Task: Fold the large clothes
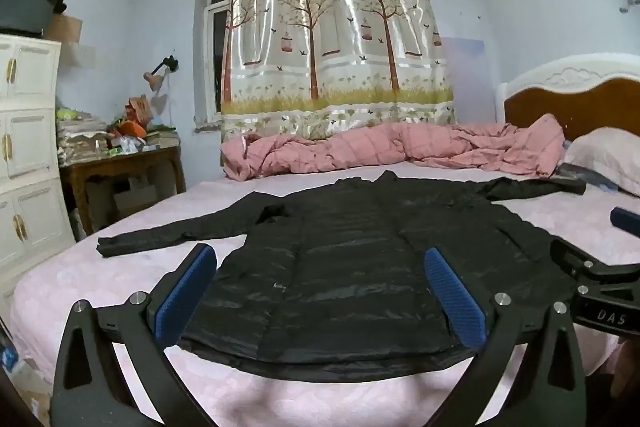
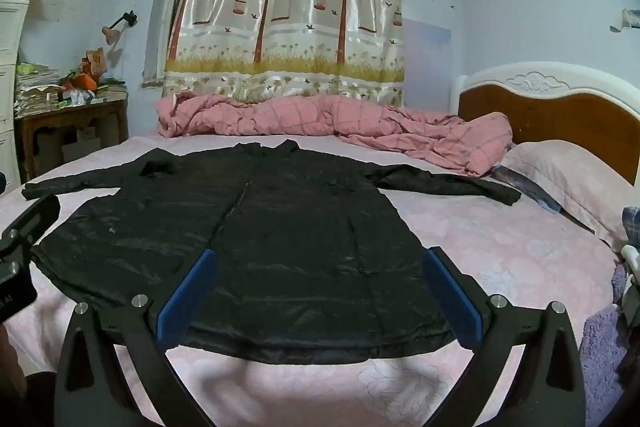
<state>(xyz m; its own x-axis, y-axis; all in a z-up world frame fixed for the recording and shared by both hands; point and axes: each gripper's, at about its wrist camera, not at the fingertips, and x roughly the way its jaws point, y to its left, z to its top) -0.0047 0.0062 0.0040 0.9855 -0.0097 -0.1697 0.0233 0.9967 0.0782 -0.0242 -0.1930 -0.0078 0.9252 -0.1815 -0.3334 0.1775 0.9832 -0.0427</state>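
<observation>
Black coat (image 1: 332, 267) laid flat on pink bed (image 1: 120, 267), hem at near edge, sleeves spread, left gripper (image 1: 320, 291) and right gripper (image 2: 318, 291) held spread wide above hem, nothing pinched.

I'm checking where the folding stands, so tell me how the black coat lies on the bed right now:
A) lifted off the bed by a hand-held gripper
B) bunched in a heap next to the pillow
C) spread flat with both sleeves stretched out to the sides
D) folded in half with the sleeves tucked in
C: the black coat lies flat on the bed, with its left sleeve and right sleeve stretched outward, unfolded.
</observation>
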